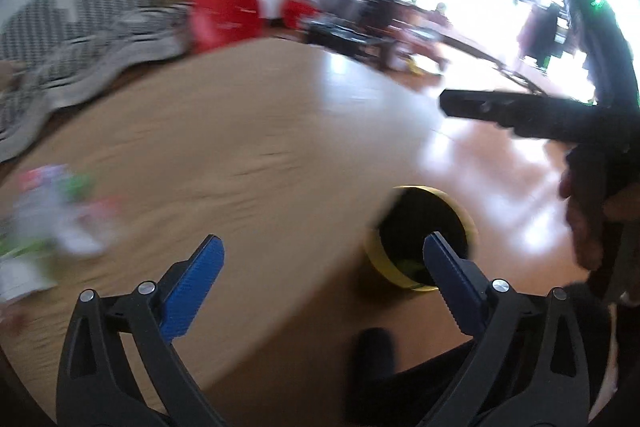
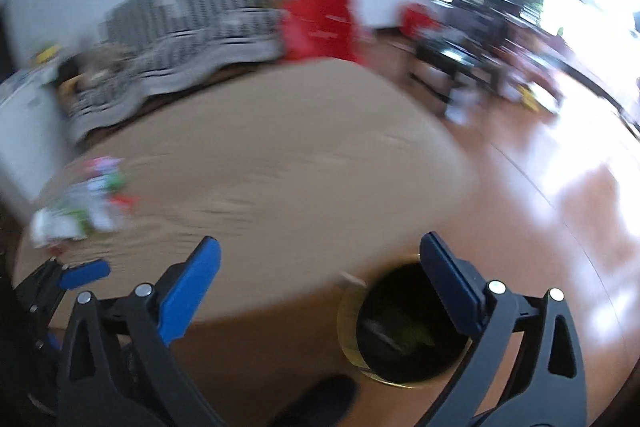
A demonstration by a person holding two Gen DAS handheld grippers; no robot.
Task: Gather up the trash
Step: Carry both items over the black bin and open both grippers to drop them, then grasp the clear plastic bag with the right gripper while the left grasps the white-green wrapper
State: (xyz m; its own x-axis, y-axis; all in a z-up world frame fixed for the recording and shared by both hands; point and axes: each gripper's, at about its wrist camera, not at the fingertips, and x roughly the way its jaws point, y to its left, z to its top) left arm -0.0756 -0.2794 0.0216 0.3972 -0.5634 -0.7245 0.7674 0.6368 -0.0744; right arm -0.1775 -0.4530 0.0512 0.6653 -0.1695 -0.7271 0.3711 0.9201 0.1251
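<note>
Our left gripper and right gripper spread wide, empty, over tan table, wrappers at left, bin on glossy wooden floor.

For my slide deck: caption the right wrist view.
Open right gripper above yellow-rimmed bin beside round table, wrappers at its far left.

Wrappers at table's left end; bin on floor beside its right.

both views smeared by motion blur. wrappers at left edge of left wrist view just a colour smudge, partly cut off. bin contents at bottom of right wrist view too dark/blurred to id, rim partly hidden behind blue fingertip.
</note>
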